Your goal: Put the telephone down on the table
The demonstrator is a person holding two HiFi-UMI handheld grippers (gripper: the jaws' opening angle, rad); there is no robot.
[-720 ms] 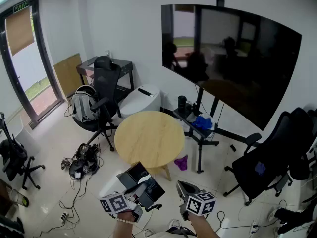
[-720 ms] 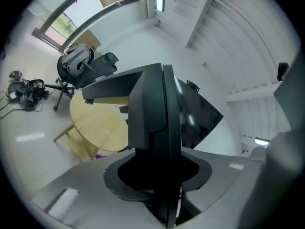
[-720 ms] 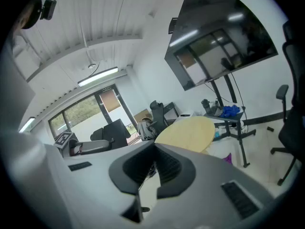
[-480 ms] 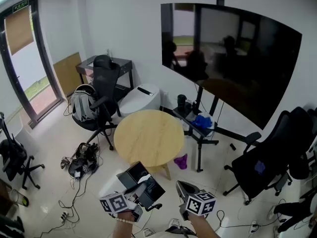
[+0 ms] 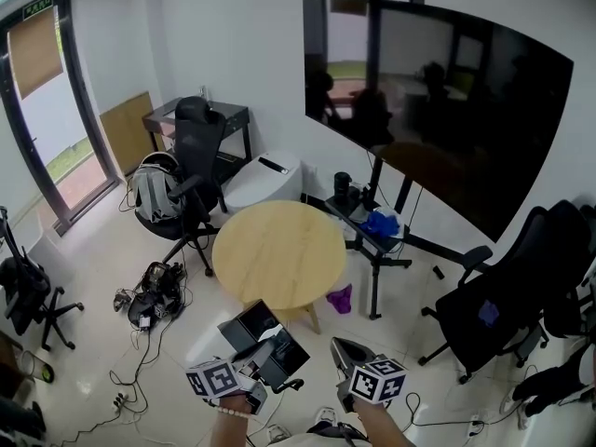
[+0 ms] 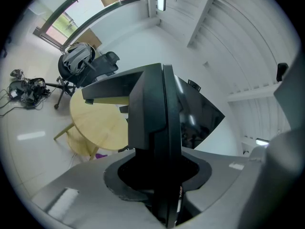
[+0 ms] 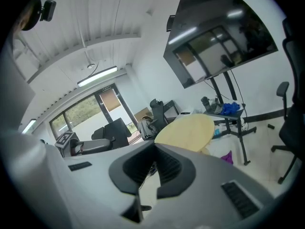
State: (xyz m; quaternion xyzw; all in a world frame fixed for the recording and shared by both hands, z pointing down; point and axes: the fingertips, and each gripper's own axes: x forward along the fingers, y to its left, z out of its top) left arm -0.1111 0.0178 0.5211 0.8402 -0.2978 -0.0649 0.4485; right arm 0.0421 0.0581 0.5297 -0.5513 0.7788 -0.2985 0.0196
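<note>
Two claws show at the bottom of the head view: the left claw is clamped on the black telephone, held in the air short of the round wooden tabletop; the right claw beside it has its jaws together with nothing between them

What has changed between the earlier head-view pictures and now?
Almost nothing. Only the framing drifted a little, so the round table sits slightly higher in the picture. The left gripper still clamps the telephone, held in the air short of the table. Nothing was taken up or let go. The right gripper stays shut and empty beside it.
</note>
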